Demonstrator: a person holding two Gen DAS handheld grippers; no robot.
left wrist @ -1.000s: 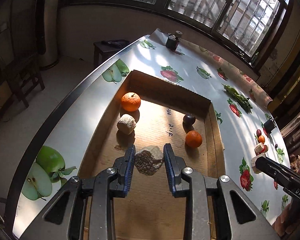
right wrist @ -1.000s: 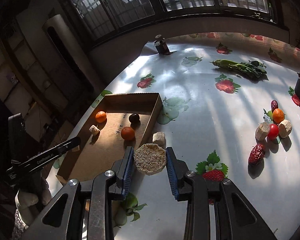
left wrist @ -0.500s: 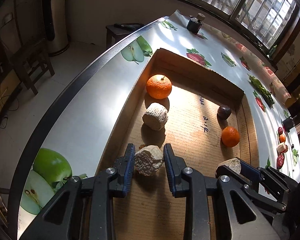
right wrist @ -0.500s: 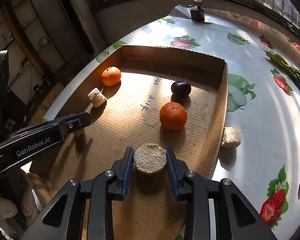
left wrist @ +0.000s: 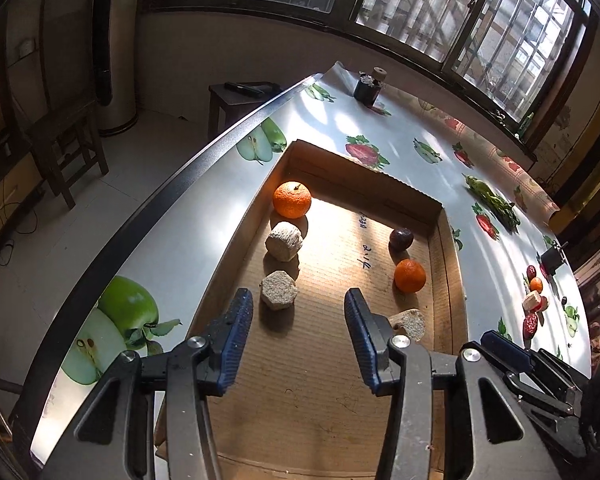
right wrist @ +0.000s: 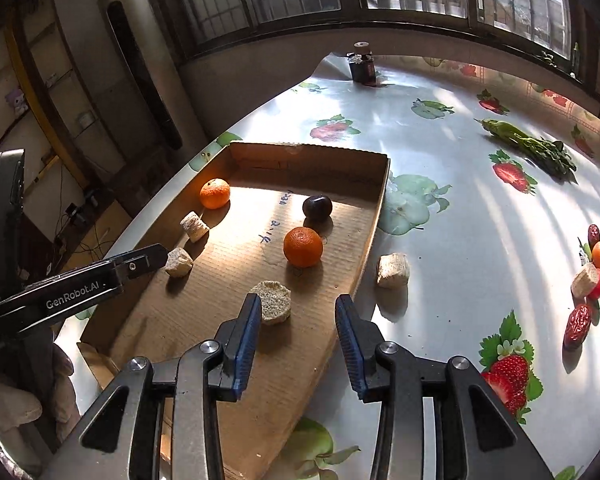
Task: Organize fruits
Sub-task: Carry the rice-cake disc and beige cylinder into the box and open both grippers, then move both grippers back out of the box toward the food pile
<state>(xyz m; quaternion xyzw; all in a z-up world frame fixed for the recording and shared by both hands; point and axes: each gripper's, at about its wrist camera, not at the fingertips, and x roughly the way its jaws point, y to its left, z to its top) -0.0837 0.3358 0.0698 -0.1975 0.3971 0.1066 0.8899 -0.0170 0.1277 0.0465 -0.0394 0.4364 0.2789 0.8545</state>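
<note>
A shallow cardboard tray (left wrist: 446,240) (right wrist: 374,216) holds two oranges (left wrist: 292,199) (left wrist: 409,275), a dark plum (left wrist: 401,238) and several beige chunks. My left gripper (left wrist: 299,308) hangs over the tray's near end with its jaws opening. A hexagonal beige chunk (left wrist: 279,290) lies free on the tray floor just beyond its left finger, touching no pad. My right gripper (right wrist: 296,312) is over the tray's near right side, jaws also opening. A round beige chunk (right wrist: 272,302) rests on the cardboard beside its left finger, not squeezed.
One beige chunk (right wrist: 393,269) lies on the fruit-print tablecloth just outside the tray. A cluster of small fruits (right wrist: 592,276) and a red date (right wrist: 578,324) sit at the right. Green vegetables (right wrist: 528,144) and a dark jar (right wrist: 362,65) are farther back. The table edge runs along the left.
Both grippers were shut on beige chunks and have widened. Both chunks now lie on the tray floor. The left gripper has drawn back from its chunk.
</note>
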